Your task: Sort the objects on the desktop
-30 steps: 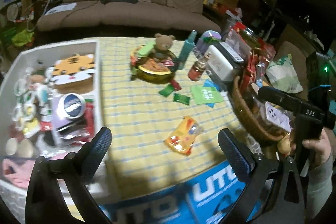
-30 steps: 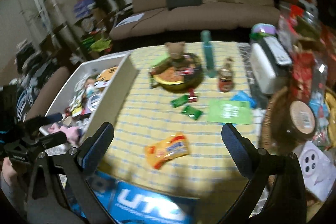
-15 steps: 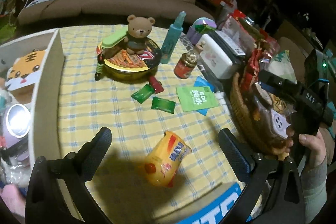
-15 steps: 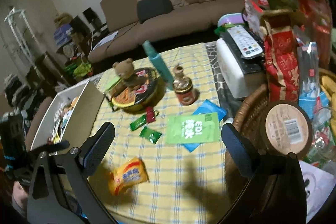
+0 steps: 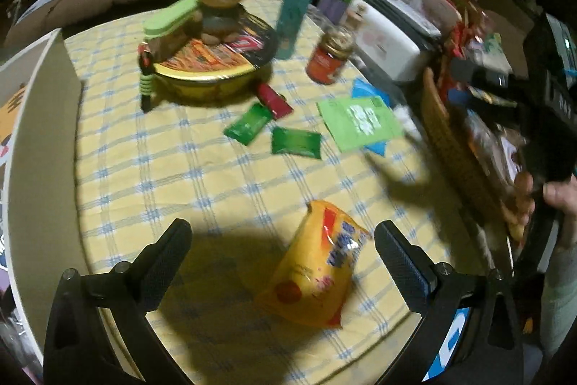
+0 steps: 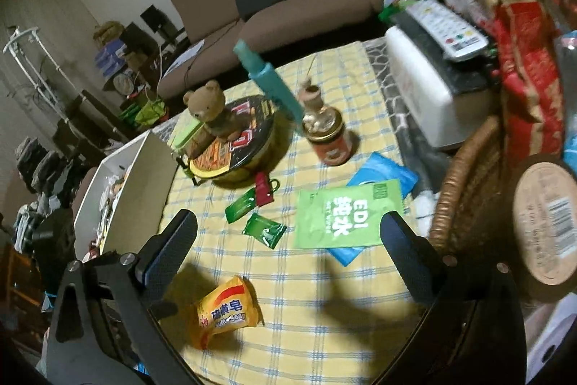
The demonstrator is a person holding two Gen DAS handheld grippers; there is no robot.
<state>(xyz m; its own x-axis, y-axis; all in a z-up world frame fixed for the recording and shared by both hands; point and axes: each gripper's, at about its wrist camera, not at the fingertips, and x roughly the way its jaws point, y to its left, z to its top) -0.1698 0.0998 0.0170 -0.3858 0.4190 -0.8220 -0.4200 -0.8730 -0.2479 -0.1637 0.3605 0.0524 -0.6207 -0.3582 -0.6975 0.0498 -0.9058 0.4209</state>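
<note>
Left wrist view: my left gripper (image 5: 281, 249) is spread wide and empty, yellow soap packet (image 5: 317, 271) lower centre between the fingers. I'd drop straight down and pinch across its short side.

Right wrist view: my right gripper (image 6: 288, 240) is wide, empty; green wet-wipe pack (image 6: 346, 213) centre frame, soap packet lower left.

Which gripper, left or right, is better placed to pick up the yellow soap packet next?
Probably the left gripper: it is open with the yellow soap packet lying between its fingers. The right gripper, also open, has the packet off to its left, under one finger.
</note>
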